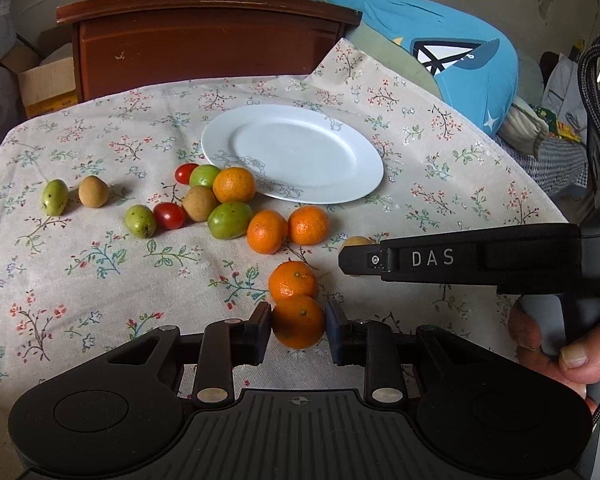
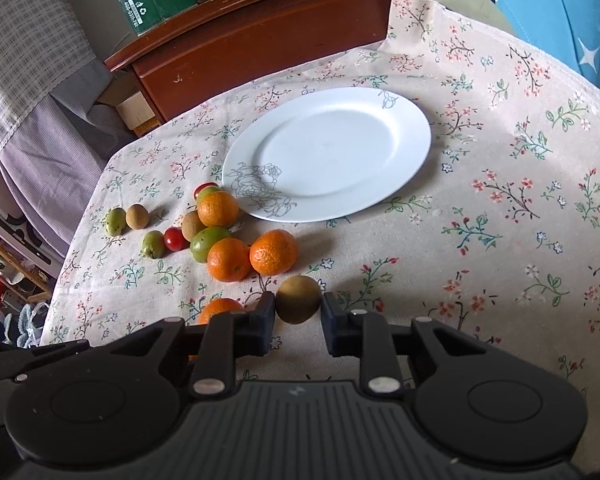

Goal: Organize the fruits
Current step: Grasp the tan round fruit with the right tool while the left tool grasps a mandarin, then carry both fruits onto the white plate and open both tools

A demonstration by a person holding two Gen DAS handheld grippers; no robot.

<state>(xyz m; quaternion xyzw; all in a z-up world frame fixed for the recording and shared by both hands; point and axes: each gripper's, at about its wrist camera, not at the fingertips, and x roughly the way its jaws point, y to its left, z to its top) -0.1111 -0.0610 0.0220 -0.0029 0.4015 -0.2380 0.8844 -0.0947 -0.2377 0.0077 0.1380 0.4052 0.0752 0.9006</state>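
**Both grippers closed on fruit, plate not yet loaded**

A bench covered with a flowered cloth [image 2: 500, 208] is seen, with a white plate [image 2: 404, 136] lying bare near its middle. The step in hand is judged to be the pick-up: one fruit has been gripped on each side and neither has yet been carried to the plate. What the next move calls for, as a judgement, is a lift clear of the cloth, a short carry forward over the plate's near rim, and a gentle release, so that the round fruit is not sent rolling off.

To the left of the plate a loose cluster of fruit is spread over the cloth: mandarins, green fruits, brown longan-like fruits and cherry tomatoes, several of them touching.

The left gripper [image 1: 298, 322] is held narrow on a mandarin [image 1: 298, 322], its pads pressed against both sides; a second mandarin [image 1: 293, 282] sits just behind, touching it. The skin is bright orange, dimpled and glossy.

The right gripper [image 2: 298, 306] is clamped on a brown fruit [image 2: 298, 299], small, round, dull and olive-tan, held near the cloth in front of the plate.
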